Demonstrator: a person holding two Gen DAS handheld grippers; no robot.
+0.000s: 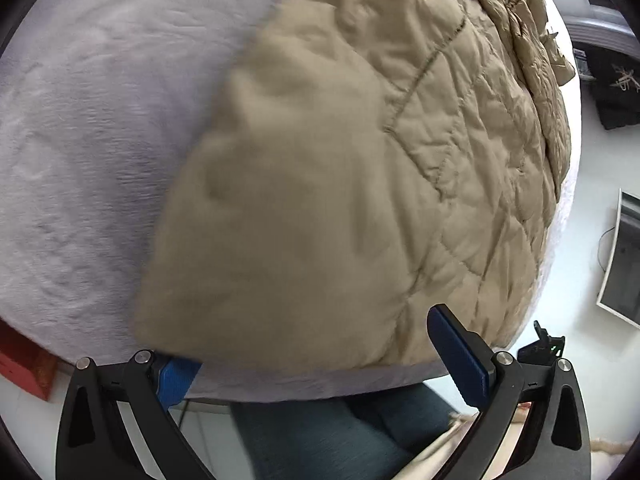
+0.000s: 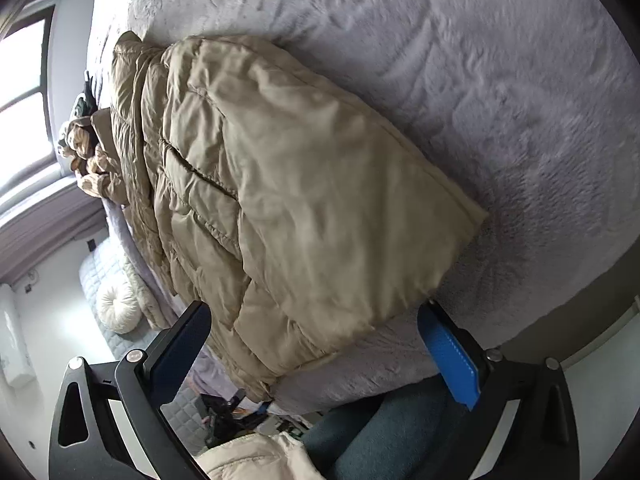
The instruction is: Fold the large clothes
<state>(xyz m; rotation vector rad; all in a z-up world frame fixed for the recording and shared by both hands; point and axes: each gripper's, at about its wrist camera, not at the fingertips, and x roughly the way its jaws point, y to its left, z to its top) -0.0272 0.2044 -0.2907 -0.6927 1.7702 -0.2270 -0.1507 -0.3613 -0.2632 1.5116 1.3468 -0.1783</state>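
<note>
Lying folded on grey bed cover (image 2: 500,80), tan quilted coat (image 2: 280,200) filling centre of both frames, hem corner blurred at lower centre in left view. Hovering at near bed edge, left gripper (image 1: 316,360) and right gripper (image 2: 316,356), jaws spread wide, gripping nothing. Showing below, person's dark trousers (image 1: 340,440).

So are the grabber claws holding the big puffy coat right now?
No, neither. The left gripper and right gripper are both open above the tan coat, which lies on the bed.
</note>
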